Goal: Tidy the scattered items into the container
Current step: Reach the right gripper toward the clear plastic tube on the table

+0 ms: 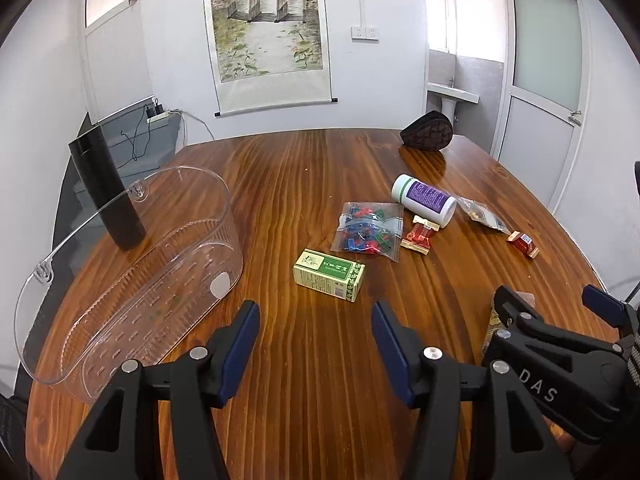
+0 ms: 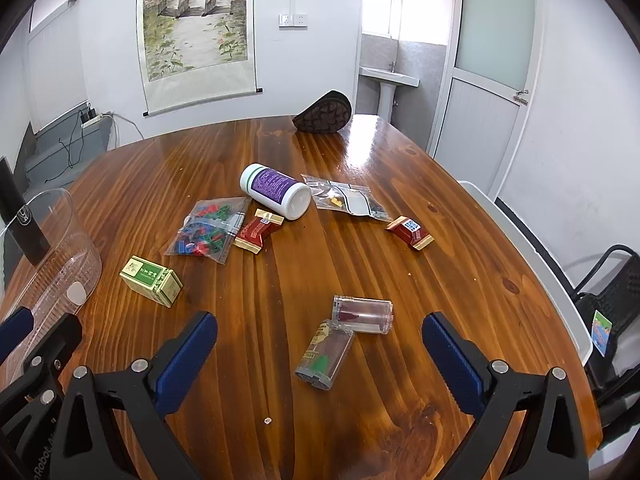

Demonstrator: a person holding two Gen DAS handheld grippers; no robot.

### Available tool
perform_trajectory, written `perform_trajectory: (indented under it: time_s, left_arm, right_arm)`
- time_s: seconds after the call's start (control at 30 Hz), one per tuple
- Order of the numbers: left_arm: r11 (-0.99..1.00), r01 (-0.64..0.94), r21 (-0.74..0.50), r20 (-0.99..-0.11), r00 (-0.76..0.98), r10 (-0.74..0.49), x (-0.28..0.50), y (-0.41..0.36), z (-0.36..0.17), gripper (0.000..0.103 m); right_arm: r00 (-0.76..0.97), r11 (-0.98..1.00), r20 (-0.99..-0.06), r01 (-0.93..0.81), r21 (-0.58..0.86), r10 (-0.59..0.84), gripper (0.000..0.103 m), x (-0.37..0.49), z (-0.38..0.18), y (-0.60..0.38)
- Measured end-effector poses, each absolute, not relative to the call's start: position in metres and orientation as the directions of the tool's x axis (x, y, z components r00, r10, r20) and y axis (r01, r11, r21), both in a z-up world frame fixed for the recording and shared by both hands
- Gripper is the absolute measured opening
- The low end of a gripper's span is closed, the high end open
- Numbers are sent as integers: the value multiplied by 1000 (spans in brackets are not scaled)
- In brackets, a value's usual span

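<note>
A clear plastic container [image 1: 132, 280] stands empty at the table's left; it also shows in the right wrist view [image 2: 60, 264]. Scattered on the table are a green box [image 1: 329, 275] [image 2: 151, 280], a bag of coloured bits [image 1: 368, 232] [image 2: 208, 230], a white bottle with a purple label [image 1: 424, 199] [image 2: 276, 191], two red sachets [image 2: 258, 231] [image 2: 410, 232], a clear bag [image 2: 344, 198] and two small clear vials [image 2: 362, 314] [image 2: 325, 354]. My left gripper [image 1: 316, 344] is open and empty, just short of the green box. My right gripper [image 2: 320, 356] is open and empty, its fingers either side of the vials.
A dark patterned case [image 1: 426, 135] lies at the table's far edge. A black upright cylinder [image 1: 106, 190] stands behind the container. A black chair [image 2: 612, 292] stands off the table's right side. The right gripper's body [image 1: 560, 364] shows at the lower right of the left view.
</note>
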State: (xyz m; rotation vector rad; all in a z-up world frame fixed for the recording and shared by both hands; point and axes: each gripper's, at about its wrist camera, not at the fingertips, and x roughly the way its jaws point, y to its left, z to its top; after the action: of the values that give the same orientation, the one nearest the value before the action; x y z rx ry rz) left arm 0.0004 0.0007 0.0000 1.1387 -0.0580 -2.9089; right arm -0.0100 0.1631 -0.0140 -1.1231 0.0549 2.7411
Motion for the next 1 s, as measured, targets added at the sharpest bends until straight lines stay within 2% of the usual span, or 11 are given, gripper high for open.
perform_trajectory:
  time_s: [0.5, 1.0]
  left_arm:
    - [-998, -4, 56, -685, -728, -35, -2, 6, -4, 59]
    - [-999, -52, 4, -710, -704, 33, 6, -6, -25, 59]
  right_arm:
    - [-694, -984, -705, -172, -35, 147, 103, -8, -18, 162]
    - [-677, -987, -729, -158, 7, 103, 103, 12, -39, 189]
